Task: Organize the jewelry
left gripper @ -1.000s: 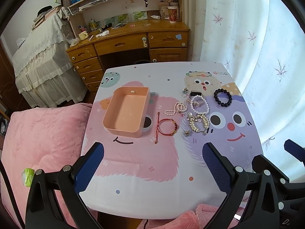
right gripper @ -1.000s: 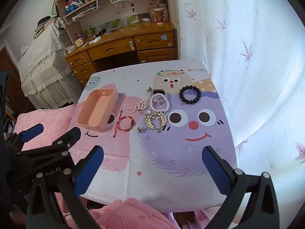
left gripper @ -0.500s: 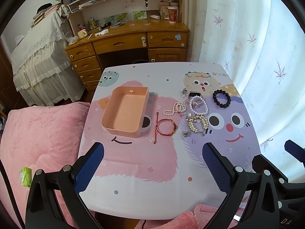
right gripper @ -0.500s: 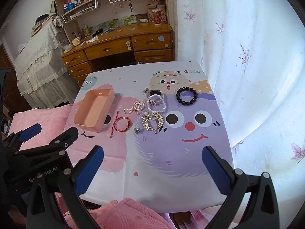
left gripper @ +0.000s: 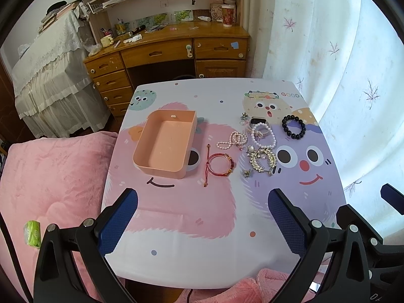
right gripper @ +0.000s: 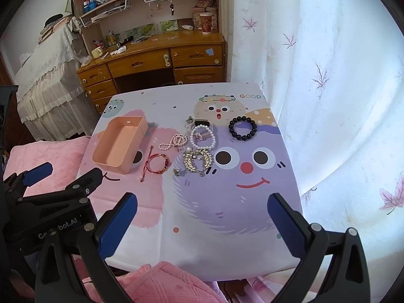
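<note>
An empty peach box [left gripper: 165,144] [right gripper: 118,144] sits on the table's left half. Right of it lies jewelry: a red cord bracelet [left gripper: 219,164] [right gripper: 157,163], a small pearl strand [left gripper: 233,140] [right gripper: 174,142], a white pearl bracelet [left gripper: 263,135] [right gripper: 202,136] over a watch, a gold leaf piece [left gripper: 262,161] [right gripper: 197,162] and a black bead bracelet [left gripper: 293,127] [right gripper: 242,128]. My left gripper [left gripper: 202,223] is open and empty above the near table edge. My right gripper [right gripper: 202,223] is open and empty, right of the left one.
The table [left gripper: 176,227] has a cartoon cloth. A pink blanket [left gripper: 50,176] lies to its left and front. A white curtain [left gripper: 341,63] hangs on the right. A wooden desk [left gripper: 166,50] with shelves stands behind.
Both grippers have drawn back and risen a little, so the table looks slightly farther away. The jewelry and box have not moved.
</note>
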The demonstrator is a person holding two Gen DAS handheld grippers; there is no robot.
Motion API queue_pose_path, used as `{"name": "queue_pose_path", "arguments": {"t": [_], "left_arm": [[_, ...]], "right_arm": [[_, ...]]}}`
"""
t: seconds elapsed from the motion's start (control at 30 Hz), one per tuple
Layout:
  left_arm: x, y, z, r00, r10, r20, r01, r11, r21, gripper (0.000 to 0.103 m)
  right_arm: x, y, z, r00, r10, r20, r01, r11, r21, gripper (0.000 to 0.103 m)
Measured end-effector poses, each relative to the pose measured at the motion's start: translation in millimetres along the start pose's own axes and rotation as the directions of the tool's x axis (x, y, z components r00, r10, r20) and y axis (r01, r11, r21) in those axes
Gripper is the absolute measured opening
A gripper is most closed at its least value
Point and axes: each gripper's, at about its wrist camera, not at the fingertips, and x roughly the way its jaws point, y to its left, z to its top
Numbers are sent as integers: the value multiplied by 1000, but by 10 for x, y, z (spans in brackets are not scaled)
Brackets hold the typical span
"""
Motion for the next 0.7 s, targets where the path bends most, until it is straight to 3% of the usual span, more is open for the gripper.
{"name": "queue_pose_path", "arguments": {"t": [0.7], "left_arm": [[26, 41, -50, 1000, 3, 5, -3, 1000, 2, 102]], "right_arm": [[-2, 46, -22, 1000, -3, -5, 3, 1000, 1, 103]]}}
